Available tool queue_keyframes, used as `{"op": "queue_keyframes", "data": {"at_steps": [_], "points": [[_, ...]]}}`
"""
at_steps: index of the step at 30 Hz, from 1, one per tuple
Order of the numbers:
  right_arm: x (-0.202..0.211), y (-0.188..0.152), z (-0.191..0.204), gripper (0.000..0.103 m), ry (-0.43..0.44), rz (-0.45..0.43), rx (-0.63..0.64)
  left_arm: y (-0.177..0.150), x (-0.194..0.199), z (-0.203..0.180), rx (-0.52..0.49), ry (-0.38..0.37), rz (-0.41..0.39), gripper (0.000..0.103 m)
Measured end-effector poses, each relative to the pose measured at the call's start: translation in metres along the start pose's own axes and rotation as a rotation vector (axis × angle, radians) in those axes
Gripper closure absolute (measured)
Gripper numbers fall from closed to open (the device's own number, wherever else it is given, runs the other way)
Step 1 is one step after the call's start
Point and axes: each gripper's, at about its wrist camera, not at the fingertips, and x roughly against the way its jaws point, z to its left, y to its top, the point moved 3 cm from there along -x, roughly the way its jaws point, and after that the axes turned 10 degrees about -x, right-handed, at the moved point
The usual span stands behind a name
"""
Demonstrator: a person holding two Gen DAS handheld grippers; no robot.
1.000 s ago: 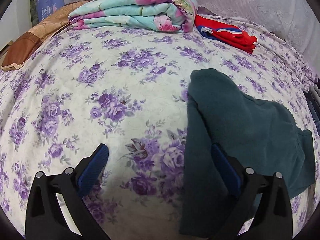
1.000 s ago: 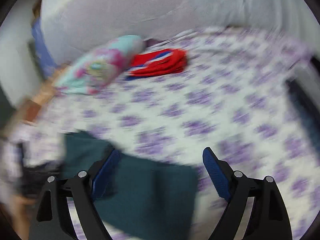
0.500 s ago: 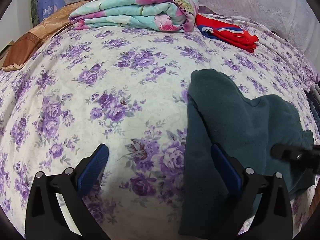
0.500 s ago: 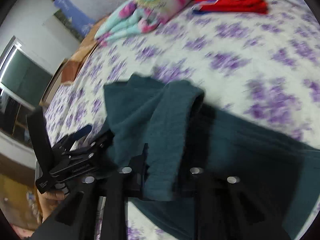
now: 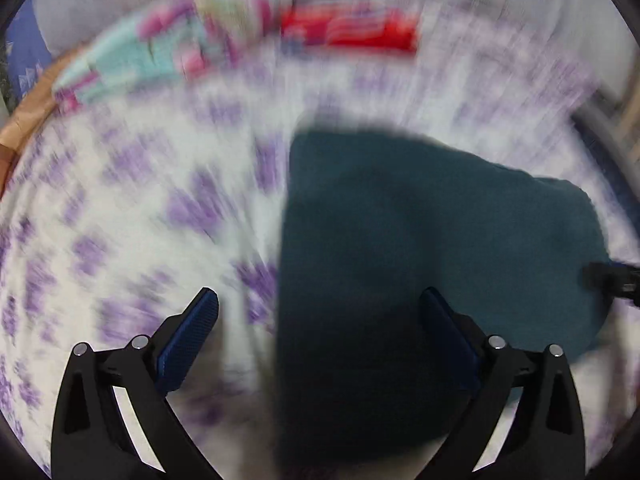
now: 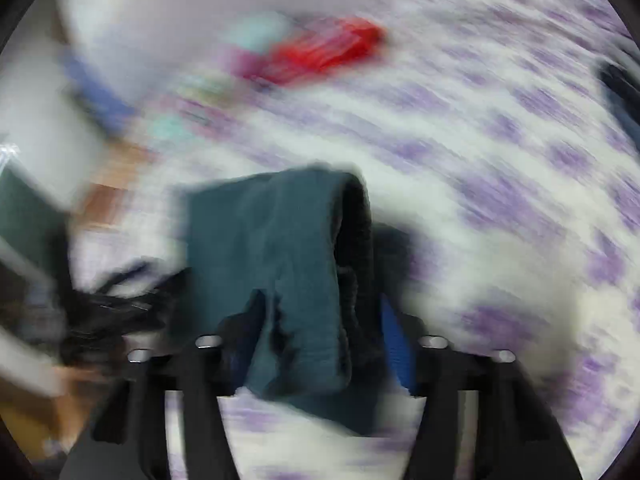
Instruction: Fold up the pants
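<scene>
Dark teal pants [image 5: 420, 264] lie folded on the purple-flowered bedsheet [image 5: 132, 208]; both views are motion-blurred. My left gripper [image 5: 320, 320] is open and empty, its right finger over the near left part of the pants. My right gripper [image 6: 316, 332] is shut on a bunched edge of the pants [image 6: 288, 264], which drapes over its fingers; part of it shows at the right edge of the left wrist view [image 5: 612, 280].
A folded floral blanket [image 5: 172, 56] and a folded red garment [image 5: 352, 32] lie at the far side of the bed. A brown pillow [image 5: 16, 128] sits at the far left. A bed rail [image 5: 600, 132] runs along the right.
Both cameras now move fast and blur. My left gripper has shifted right toward the pants. My right gripper stays clamped on the pants and has lifted and turned them.
</scene>
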Motion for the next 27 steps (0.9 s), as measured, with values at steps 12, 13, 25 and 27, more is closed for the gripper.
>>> {"op": "queue_keyframes", "data": {"at_steps": [12,13,25,27], "points": [[0.022,0.048,0.054,0.073,0.23,-0.13,0.122,0.025,0.033,0.042,0.139,0.065,-0.06,0.004],[0.011,0.051,0.057,0.073,0.233,-0.108,0.125,0.028,0.029,0.045,0.16,0.059,-0.053,0.004],[0.02,0.047,0.017,0.043,0.206,-0.133,0.088,0.065,0.001,0.032,0.045,0.154,0.016,0.005],[0.038,0.039,0.013,0.043,0.199,-0.16,0.132,0.059,0.019,0.029,0.055,0.11,-0.029,0.005]]}}
